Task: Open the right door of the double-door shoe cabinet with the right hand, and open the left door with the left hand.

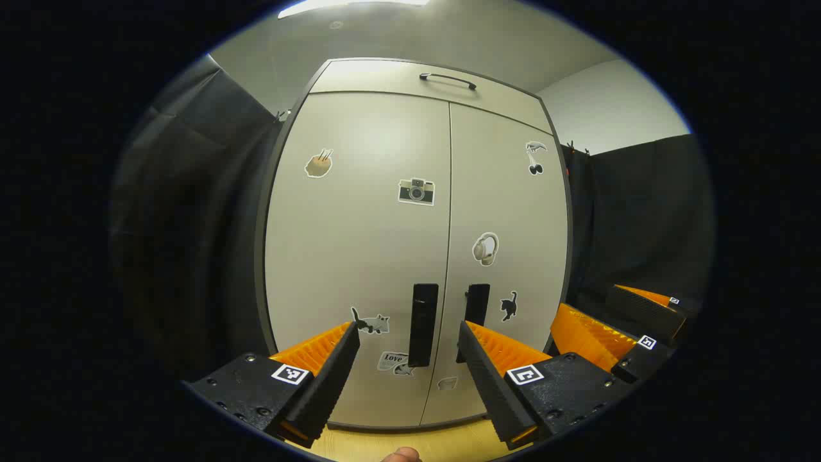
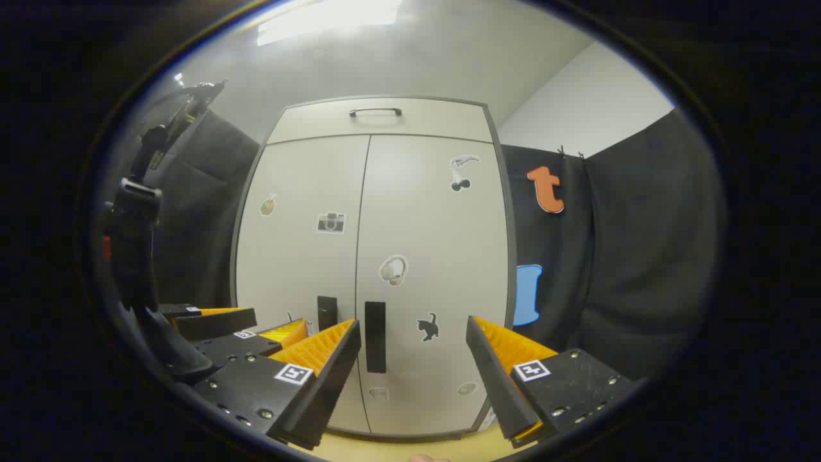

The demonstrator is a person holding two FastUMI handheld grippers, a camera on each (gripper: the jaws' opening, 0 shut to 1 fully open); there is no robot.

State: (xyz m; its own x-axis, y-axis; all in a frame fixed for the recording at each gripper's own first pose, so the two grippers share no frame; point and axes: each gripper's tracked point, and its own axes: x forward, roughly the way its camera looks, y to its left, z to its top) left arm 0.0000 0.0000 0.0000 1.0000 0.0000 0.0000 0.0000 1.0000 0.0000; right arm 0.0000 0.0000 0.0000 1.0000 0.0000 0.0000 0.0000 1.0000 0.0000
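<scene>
Seeing the shoe cabinet (image 1: 359, 256) dead ahead, left door (image 1: 359, 212) and right door (image 2: 436, 256) both closed. My left gripper (image 1: 408, 350) and right gripper (image 2: 414, 350) spread wide, short of the handles (image 2: 375, 337), touching nothing.

walls: black cloth (image 2: 641, 256), white above (image 1: 609, 102); floor: light wood (image 1: 410, 439); ceiling light (image 2: 327, 16)

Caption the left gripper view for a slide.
Left gripper open, facing the closed shoe cabinet, its left door handle between the fingers, untouched.
</scene>
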